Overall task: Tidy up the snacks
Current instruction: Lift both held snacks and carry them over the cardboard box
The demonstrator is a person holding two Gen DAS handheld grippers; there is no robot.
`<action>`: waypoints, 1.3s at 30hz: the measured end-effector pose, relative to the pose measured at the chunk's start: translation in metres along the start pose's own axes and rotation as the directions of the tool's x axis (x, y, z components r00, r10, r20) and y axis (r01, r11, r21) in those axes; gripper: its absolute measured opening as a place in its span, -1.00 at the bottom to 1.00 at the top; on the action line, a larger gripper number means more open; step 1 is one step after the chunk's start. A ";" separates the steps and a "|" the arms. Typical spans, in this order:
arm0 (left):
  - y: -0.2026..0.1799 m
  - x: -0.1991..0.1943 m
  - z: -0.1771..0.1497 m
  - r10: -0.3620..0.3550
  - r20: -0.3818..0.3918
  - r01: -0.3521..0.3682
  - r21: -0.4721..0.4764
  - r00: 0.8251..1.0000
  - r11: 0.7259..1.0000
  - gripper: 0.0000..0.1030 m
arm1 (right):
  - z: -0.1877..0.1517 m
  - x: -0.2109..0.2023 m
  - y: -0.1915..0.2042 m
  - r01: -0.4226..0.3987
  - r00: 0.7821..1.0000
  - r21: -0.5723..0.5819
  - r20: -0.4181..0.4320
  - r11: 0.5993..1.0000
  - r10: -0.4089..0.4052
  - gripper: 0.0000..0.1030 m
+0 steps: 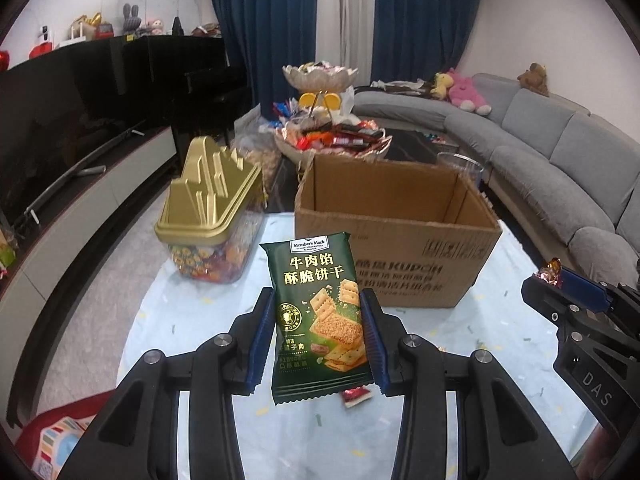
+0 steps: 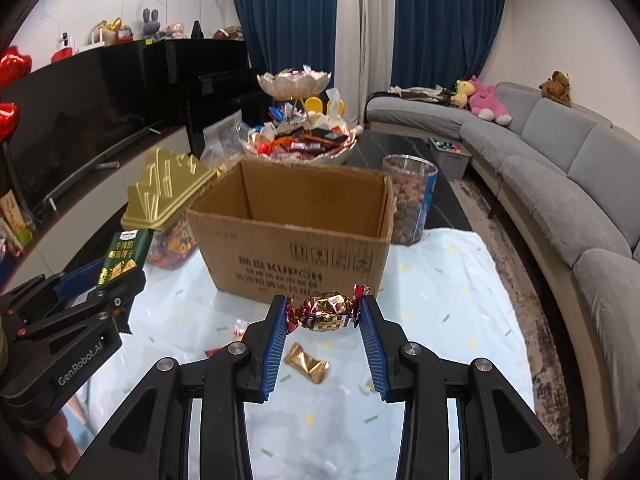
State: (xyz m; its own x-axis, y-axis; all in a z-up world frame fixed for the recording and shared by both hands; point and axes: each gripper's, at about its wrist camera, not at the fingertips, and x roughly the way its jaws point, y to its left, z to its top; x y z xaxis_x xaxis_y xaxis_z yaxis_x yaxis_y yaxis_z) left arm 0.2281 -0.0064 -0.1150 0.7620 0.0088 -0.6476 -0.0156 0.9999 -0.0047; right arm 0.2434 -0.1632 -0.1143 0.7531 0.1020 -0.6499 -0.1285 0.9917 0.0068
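Left hand-held gripper [image 1: 318,320] is clamping a green cracker packet [image 1: 316,320]; right hand-held gripper [image 2: 324,314] is pinching a wrapped candy [image 2: 325,312] before the cardboard box [image 2: 296,256].

A grey sofa [image 2: 560,168] is being occupied by a pink plush toy [image 2: 486,100]; blue curtains [image 2: 444,20] are being kept drawn.

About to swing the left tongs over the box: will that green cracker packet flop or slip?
The green cracker packet stands upright between the left tongs, so it probably holds its shape. Glossy film may slip if squeezed lightly. The crackers pictured on it are likely brittle; avoid clamping hard.
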 end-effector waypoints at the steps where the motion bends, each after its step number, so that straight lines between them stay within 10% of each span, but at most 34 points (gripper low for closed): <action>1: -0.001 -0.001 0.002 -0.003 0.004 0.003 0.003 1.000 1.000 -0.20 | 0.002 -0.002 0.000 0.000 1.000 0.002 0.005 1.000 0.000 -0.26; 39: -0.013 0.031 0.107 -0.139 0.059 0.134 0.087 0.989 0.987 -0.20 | 0.104 0.007 -0.008 -0.015 0.993 -0.007 0.119 1.000 0.016 -0.26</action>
State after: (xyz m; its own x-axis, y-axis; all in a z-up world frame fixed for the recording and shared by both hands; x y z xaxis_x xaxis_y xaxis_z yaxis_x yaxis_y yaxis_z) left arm 0.3207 -0.0174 -0.0534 0.7936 -0.1293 -0.5946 0.1424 0.9895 -0.0251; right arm 0.3167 -0.1625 -0.0402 0.8225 0.1264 -0.5545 -0.1443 0.9895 0.0115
